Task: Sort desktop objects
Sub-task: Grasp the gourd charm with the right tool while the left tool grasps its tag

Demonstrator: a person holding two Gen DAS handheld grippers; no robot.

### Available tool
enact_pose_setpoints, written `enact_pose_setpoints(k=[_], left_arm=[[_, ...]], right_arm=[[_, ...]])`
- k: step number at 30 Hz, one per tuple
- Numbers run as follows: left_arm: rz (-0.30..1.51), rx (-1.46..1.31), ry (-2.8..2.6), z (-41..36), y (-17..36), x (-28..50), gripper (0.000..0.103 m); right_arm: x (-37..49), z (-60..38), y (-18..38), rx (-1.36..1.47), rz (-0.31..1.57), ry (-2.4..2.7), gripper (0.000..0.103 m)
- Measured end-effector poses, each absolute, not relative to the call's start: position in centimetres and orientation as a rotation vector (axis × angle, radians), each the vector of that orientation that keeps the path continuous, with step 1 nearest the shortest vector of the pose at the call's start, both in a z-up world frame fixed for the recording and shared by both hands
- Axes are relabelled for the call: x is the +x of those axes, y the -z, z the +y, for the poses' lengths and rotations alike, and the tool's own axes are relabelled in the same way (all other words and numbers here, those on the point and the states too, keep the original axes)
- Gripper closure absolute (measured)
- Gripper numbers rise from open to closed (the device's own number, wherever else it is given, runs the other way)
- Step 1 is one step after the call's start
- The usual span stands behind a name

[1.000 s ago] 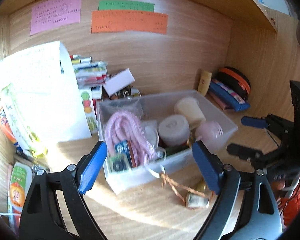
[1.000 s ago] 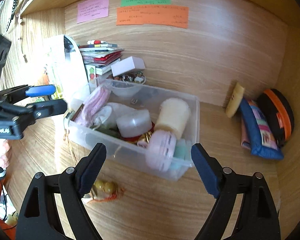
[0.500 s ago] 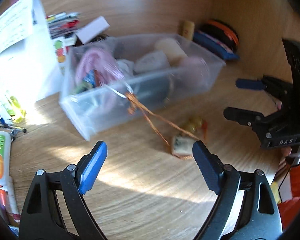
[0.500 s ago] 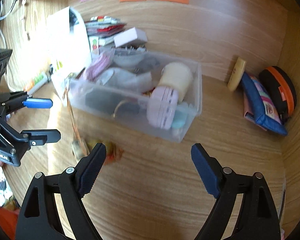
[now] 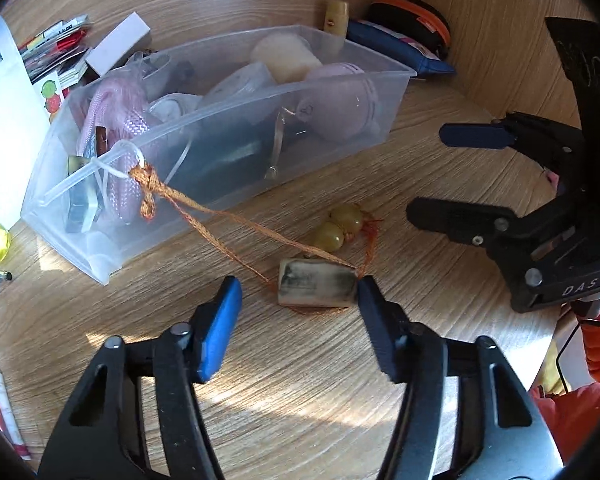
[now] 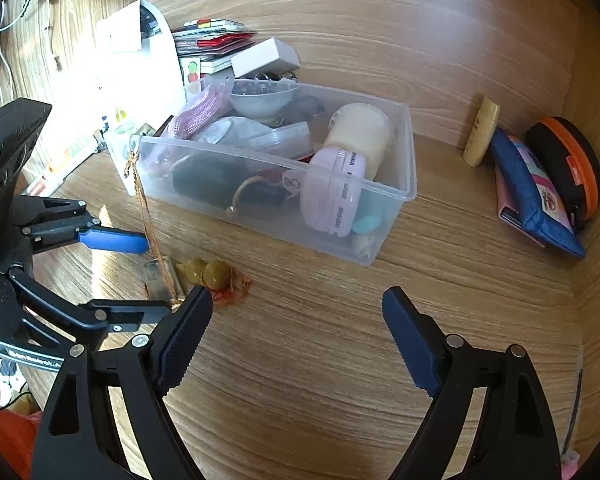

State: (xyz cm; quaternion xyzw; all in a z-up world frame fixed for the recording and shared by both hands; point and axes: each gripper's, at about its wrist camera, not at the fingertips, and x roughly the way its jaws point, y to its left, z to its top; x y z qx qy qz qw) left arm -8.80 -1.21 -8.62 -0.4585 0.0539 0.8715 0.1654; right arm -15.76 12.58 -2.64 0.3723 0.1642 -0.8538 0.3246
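Blue-padded, my left gripper (image 5: 298,294) gapes around the small cream-and-grey stone seal (image 5: 318,289) on the wooden desk (image 5: 300,380) (right pad touching it); its orange cord (image 5: 220,216) hangs from the clear plastic bin (image 5: 228,160). My right gripper (image 6: 298,330) is unclenched, holding nothing.

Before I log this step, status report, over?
Left gripper open, straddling the pale stone seal on the desk. Right gripper open, empty. Seal's orange braided cord tied to the clear plastic bin; may snag.

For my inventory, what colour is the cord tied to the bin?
Orange cord, clearest in the left wrist view.
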Motion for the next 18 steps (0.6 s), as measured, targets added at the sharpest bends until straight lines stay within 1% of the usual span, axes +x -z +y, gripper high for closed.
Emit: enact_pose_setpoints(k=[2,5,8,9,10,11,13,18], left_arm=[[0.158,-1.294,-2.493,-1.4,8.6,-8.7,0.055],[0.15,-1.285,-2.497,-1.7,8.7,-8.8,0.06],[0.126,-1.28,-2.486,-2.1,8.6,-9.1,0.062],[0.123,-1.281,-2.484,-2.2,8.6,-9.3,0.062],[0.122,-1.283,-2.484,-2.3,8.6,-9.3,0.062],[0.122,-1.283,-2.485,-2.2,8.6,-9.4,0.062],[0.128,-1.279,-2.492,-2.1,8.7,-9.6,0.062],[0.107,-1.263,-2.501,-2.2,8.8,-9.9,0.064]], right_arm=[[-15.9,12.1,2.9,0.99,0.431,2.212,0.02],[-15.9,11.3,3.4,0.999,0.438,2.195,0.02],[-15.9,10.4,3.8,1.0,0.458,2.175,0.02],[-15.9,10.0,3.9,1.005,0.464,2.163,0.025],[-15.9,9.7,4.0,1.009,0.468,2.15,0.032],[-16.0,9.2,4.2,1.02,0.478,2.126,0.036],[-16.1,8.6,4.5,1.033,0.492,2.106,0.05],[-16.2,7.3,5.2,1.056,0.52,2.067,0.059]])
